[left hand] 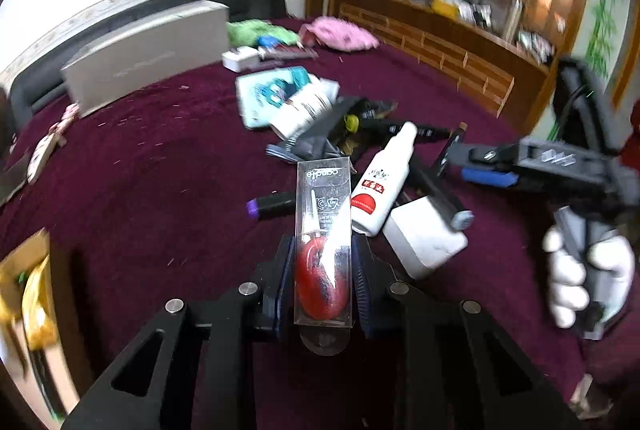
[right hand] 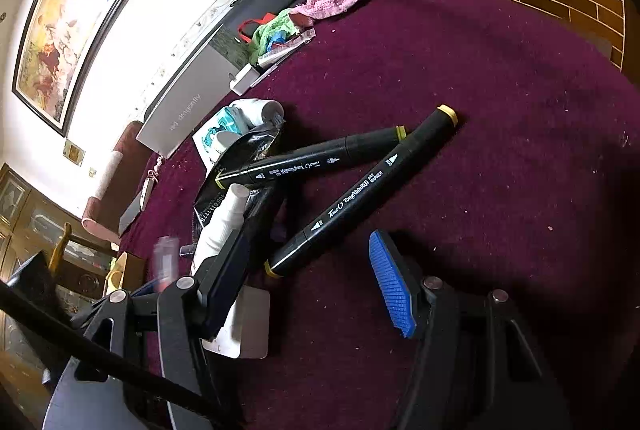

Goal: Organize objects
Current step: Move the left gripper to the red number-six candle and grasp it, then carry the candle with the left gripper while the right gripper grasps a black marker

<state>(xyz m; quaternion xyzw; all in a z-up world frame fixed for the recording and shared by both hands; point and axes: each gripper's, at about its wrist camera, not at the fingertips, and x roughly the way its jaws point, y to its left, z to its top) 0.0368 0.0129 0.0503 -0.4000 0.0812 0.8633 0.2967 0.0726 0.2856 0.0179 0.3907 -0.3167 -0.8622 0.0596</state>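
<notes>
Maroon cloth: table surface is being covered by it, clutter lying mid-table.
Left gripper: clear plastic case with red contents is being pinched between both pads, held above the cloth.
Right gripper: jaws are being held spread, nothing between them; blue pad exposed.
Markers: 2 black markers are being left crossed on the cloth, just ahead of the right gripper.
White bottle: lying beside the case tip, touching a white block.
Grey box: resting at the far edge.
</notes>
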